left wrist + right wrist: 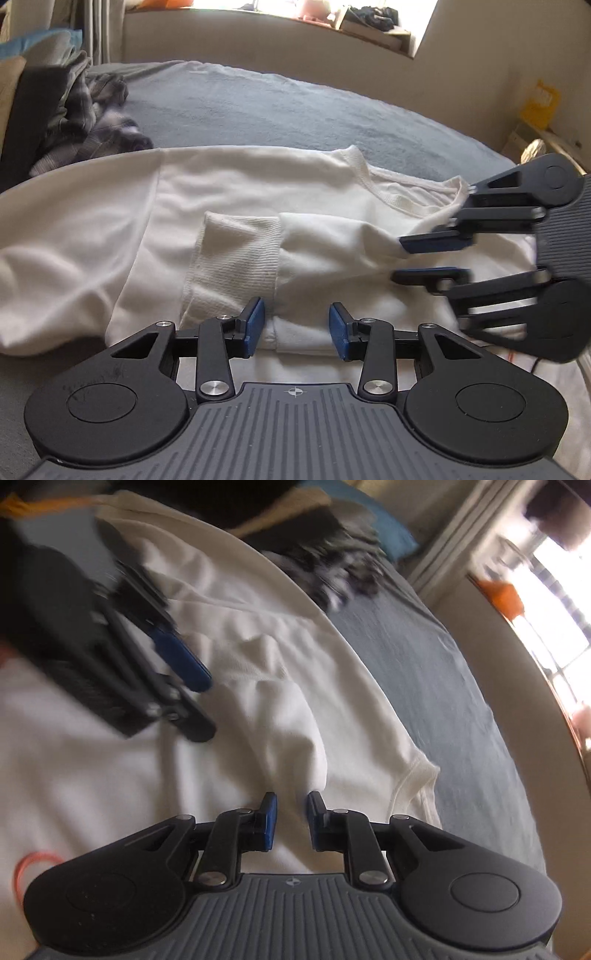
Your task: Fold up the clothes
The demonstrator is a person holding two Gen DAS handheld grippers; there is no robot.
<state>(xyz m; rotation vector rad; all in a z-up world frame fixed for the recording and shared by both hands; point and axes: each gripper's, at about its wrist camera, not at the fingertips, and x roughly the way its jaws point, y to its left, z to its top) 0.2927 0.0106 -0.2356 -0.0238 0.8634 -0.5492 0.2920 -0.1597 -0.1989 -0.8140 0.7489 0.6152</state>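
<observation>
A white sweatshirt (110, 229) (258, 635) lies spread on the bed. One sleeve is folded across its body, and the ribbed cuff (236, 258) sits near the middle. The neckline (406, 184) is at the right. My left gripper (297, 326) (206, 707) is low over the folded sleeve just past the cuff. Its blue pads are apart, with sleeve fabric lying between them, and they do not press on it. My right gripper (399, 258) (291, 812) comes in from the right near the sleeve's shoulder end. Its jaws are slightly apart with nothing pinched.
A grey bed cover (277, 110) stretches beyond the sweatshirt to a pale wall and a bright windowsill (369, 22). A heap of plaid and dark clothes (92, 122) (332, 565) lies at the bed's far left. An orange cable (33, 860) loops by the near edge.
</observation>
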